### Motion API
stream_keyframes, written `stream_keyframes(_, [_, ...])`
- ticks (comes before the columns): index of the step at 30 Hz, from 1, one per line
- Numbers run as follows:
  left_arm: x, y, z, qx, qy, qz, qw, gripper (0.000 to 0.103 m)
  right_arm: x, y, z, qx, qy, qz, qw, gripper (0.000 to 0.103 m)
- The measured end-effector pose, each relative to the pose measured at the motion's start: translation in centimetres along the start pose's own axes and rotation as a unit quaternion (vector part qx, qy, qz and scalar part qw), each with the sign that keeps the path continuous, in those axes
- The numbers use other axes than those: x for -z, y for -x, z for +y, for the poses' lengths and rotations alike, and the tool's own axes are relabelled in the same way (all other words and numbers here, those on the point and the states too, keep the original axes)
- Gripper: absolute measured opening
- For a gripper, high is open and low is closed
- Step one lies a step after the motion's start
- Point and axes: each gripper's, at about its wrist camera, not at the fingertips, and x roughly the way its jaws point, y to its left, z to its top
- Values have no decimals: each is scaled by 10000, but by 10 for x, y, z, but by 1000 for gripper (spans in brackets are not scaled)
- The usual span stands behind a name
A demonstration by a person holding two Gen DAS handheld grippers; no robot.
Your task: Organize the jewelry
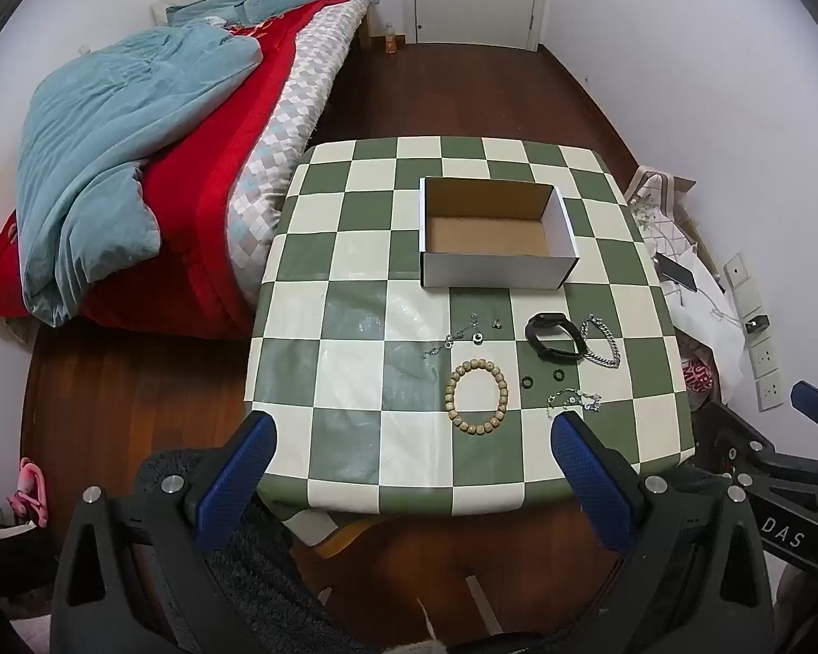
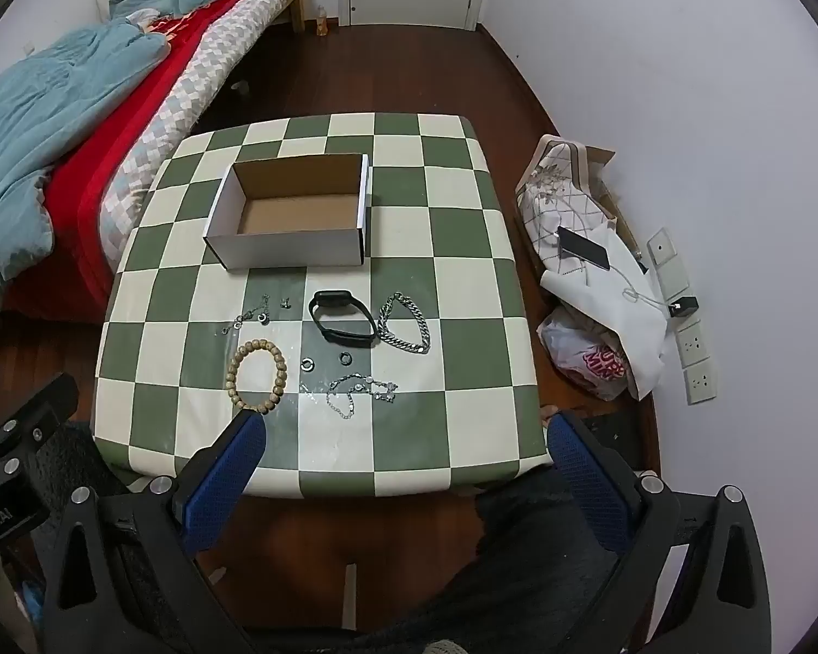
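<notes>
Nothing picked yet: left gripper (image 1: 411,433) and right gripper (image 2: 403,430) both hover off the near edge of the green-and-white checkered desk (image 1: 354,436), jaws spread wide, empty. Jewelry is loose on the near-centre of the desk: tan wooden bead bracelet (image 1: 477,397), black smart band (image 1: 553,337), chunky silver curb-chain bracelet (image 1: 605,340), thin silver charm chain (image 1: 572,400), two small black rings (image 1: 542,380), plus another thin silver chain with tiny silver bits (image 1: 461,337) further back. Open white cardboard box (image 1: 493,234), brown inside, sits empty just beyond them, long axis left-right. Key relation: everything lies straight ahead of the jaws, box farther along the same line. Bead bracelet sits just beyond the right gripper's left fingertip (image 2: 248,422), so right looks nearer to it; charm chain is also just ahead of it. Thin chains will be fiddly flat on the desk.
</notes>
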Motion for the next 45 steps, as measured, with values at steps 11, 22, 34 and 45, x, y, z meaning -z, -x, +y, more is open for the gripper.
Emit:
stream_keyframes(11, [0,0,1,22,-3,18,10000,103,0,2,-1,-3,1,1,10000,103])
stream_keyframes(22, [2,2,-3,23,-13,13,10000,103,1,4,-2,9,1,-24,10000,103])
stream_keyframes(34, [2,3,-3,41,-15,2,10000,103,2,4,-1,7,4,-32,10000,103])
stream_keyframes(45, [3,4,-2,58,-14,7,10000,103,2,6,-2,18,4,-28,10000,103])
